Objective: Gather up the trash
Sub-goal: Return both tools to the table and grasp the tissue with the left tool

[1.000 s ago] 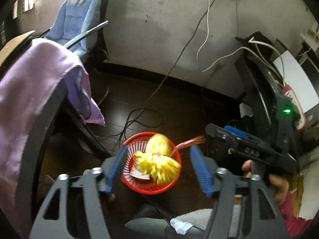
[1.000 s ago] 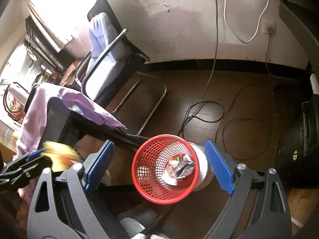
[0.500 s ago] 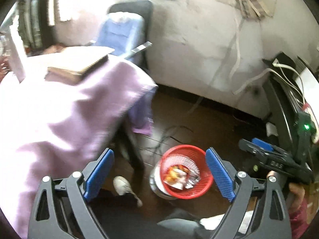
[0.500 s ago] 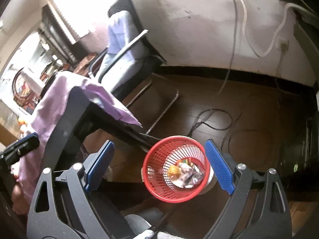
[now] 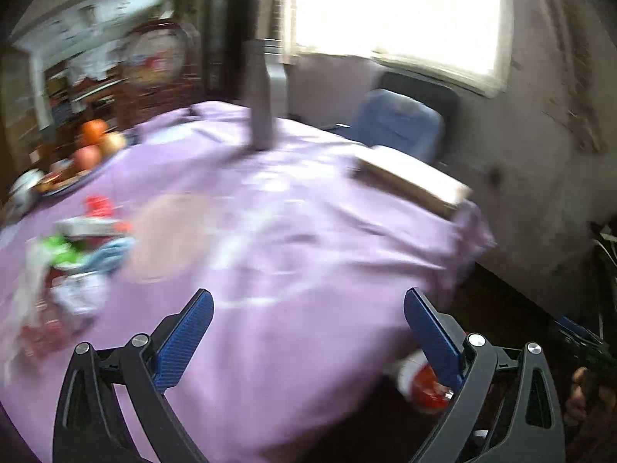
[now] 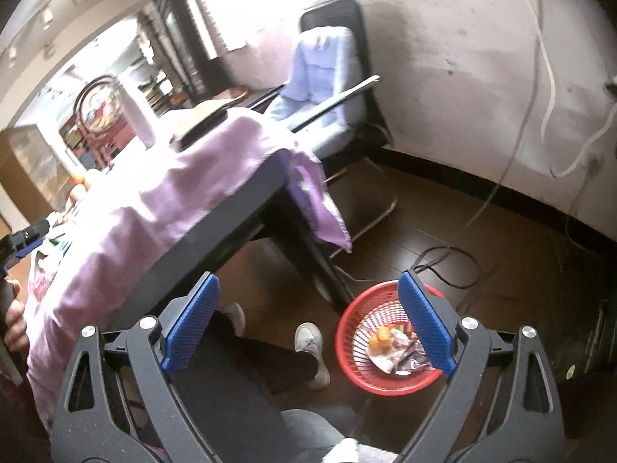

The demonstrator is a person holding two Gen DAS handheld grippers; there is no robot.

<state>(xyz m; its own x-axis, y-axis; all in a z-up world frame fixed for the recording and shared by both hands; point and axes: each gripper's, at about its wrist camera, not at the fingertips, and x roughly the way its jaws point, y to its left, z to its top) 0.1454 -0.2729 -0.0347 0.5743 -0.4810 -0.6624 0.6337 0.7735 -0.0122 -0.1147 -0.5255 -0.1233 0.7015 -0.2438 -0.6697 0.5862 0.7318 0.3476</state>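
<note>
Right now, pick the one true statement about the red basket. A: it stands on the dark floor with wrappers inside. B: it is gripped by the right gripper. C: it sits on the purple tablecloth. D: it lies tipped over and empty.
A: in the right wrist view the red basket stands upright on the dark floor beside the table, with crumpled wrappers inside it.

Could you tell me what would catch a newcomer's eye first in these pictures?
Probably the round red plastic mesh basket on the dark wooden floor, with crumpled wrappers and a yellow scrap inside. Next, the lilac tablecloth covering the table, with a blurred heap of colourful wrappers near its left edge. Both the left gripper and right gripper stand open and empty.
</note>
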